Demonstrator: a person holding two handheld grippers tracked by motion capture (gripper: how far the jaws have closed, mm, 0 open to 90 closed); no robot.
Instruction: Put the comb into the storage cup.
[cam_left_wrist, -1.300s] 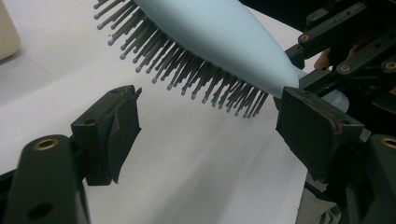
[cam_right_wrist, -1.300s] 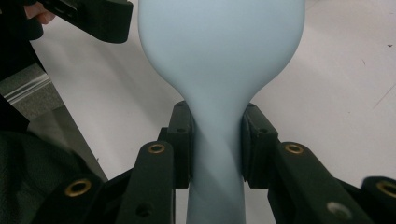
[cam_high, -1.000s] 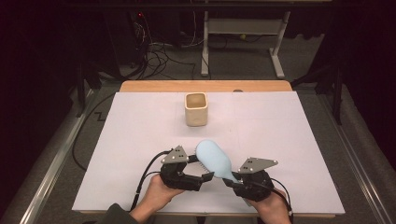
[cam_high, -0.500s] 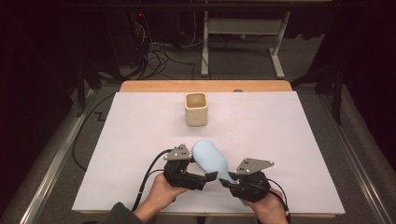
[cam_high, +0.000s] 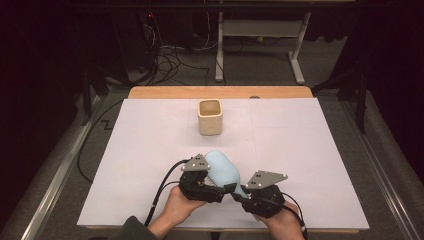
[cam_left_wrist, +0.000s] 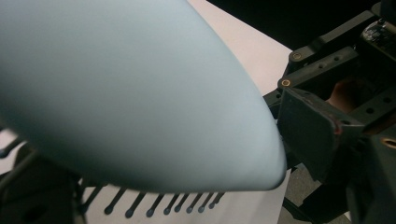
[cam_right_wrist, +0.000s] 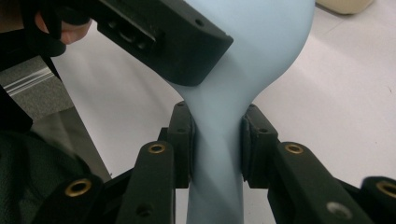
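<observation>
On the table (cam_high: 320, 150): one pale-blue vase (cam_high: 223, 170), apparently a vase, one cream cup (cam_high: 209, 116), and two hand-held grippers, left (cam_high: 216, 192) and right (cam_high: 243, 196).

From my remote station I judged the premises to be a laboratory or test room set up for recording, not a home or kitchen. The work surface was a wooden table (cam_high: 220, 92) covered almost to its edges by a plain white sheet (cam_high: 150, 150), with the bare wood showing only along the far edge. Beyond that far edge, loose black cables (cam_high: 170, 55) lay tangled on a grey carpeted floor (cam_high: 260, 65), beside the white metal legs of a desk frame (cam_high: 297, 52). Metal rails (cam_high: 55, 185) ran along both sides of the table. The surroundings were dark, with lighting confined to the table.
</observation>
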